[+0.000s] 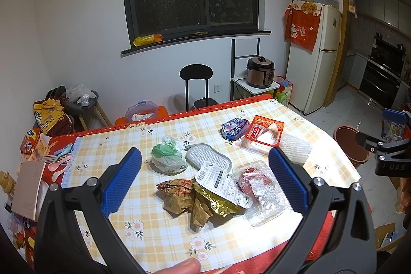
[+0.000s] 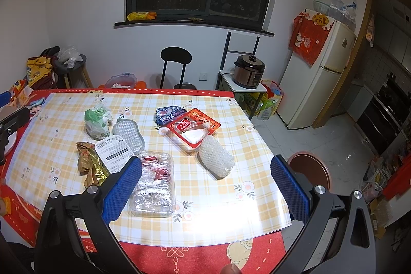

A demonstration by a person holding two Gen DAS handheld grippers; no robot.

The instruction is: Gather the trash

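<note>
Black chair (image 2: 176, 66), rice cooker (image 2: 248, 71), fridge (image 2: 316, 84)

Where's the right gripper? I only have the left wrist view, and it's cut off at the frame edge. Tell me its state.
Observer: The right gripper is open, with nothing between its fingers, above the near part of the table.
Operator: Now report on the white foam net. A finger covers half of it here.
Observer: The white foam net shows whole. It lies flat with nothing on top, just nearer than the red tray.
Operator: Check the clear tray's near end.
Observer: The near end of the clear tray looks empty. The red scraps sit toward its far end.
</note>
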